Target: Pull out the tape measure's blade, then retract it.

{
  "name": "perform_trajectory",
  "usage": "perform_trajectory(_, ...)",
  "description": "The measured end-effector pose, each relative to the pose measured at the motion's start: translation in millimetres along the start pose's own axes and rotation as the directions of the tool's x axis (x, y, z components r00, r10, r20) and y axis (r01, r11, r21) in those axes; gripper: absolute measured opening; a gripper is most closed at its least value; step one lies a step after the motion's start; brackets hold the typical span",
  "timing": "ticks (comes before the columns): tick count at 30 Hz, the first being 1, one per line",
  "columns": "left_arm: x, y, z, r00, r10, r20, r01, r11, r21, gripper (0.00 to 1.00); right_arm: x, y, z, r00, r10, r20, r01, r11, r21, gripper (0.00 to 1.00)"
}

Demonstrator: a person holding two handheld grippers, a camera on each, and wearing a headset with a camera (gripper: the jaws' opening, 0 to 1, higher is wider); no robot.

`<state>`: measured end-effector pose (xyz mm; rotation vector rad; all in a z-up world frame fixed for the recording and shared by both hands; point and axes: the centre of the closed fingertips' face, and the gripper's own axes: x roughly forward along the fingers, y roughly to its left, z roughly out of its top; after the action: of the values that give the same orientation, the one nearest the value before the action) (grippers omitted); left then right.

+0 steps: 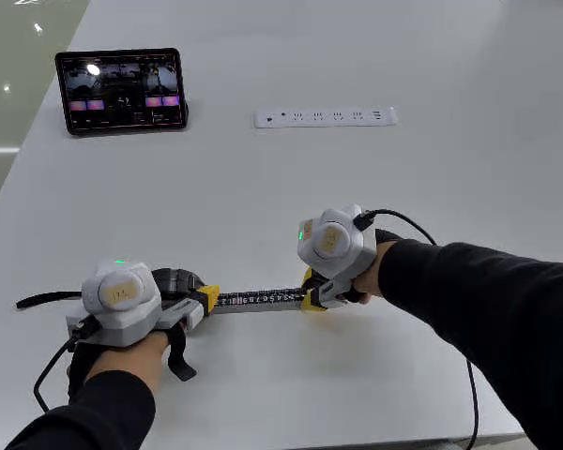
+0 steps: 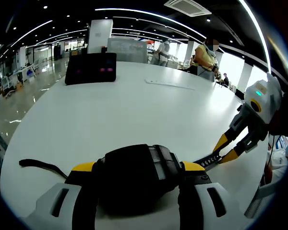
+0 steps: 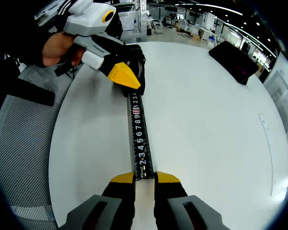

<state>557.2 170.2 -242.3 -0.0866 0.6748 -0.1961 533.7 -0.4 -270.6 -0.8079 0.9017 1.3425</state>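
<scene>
The tape measure case [image 2: 134, 182] looks rigid and fairly weighty, best clamped across its flat sides, as the left gripper [image 2: 139, 167] has it, jaws closed on it low on the desk [image 1: 375, 187]. The blade [image 3: 139, 134], thin springy steel likely to snap back or slip from a loose pinch, lies partly drawn out along the desk; the right gripper [image 3: 145, 178] pinches its tip, forearm reaching in from the right.

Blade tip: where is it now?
Head view, near table edge: blade tip pinched in the right tool, right of the case in the left tool.
</scene>
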Motion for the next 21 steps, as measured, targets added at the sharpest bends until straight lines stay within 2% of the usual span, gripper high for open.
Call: perform_trajectory(21, -0.1, 2.2, -0.3, 1.0, -0.003, -0.001, 0.003, 1.0, -0.004, 0.64, 5.4, -0.4, 8.4, 0.9997, -0.014, 0.021, 0.014, 1.0, 0.025, 0.11)
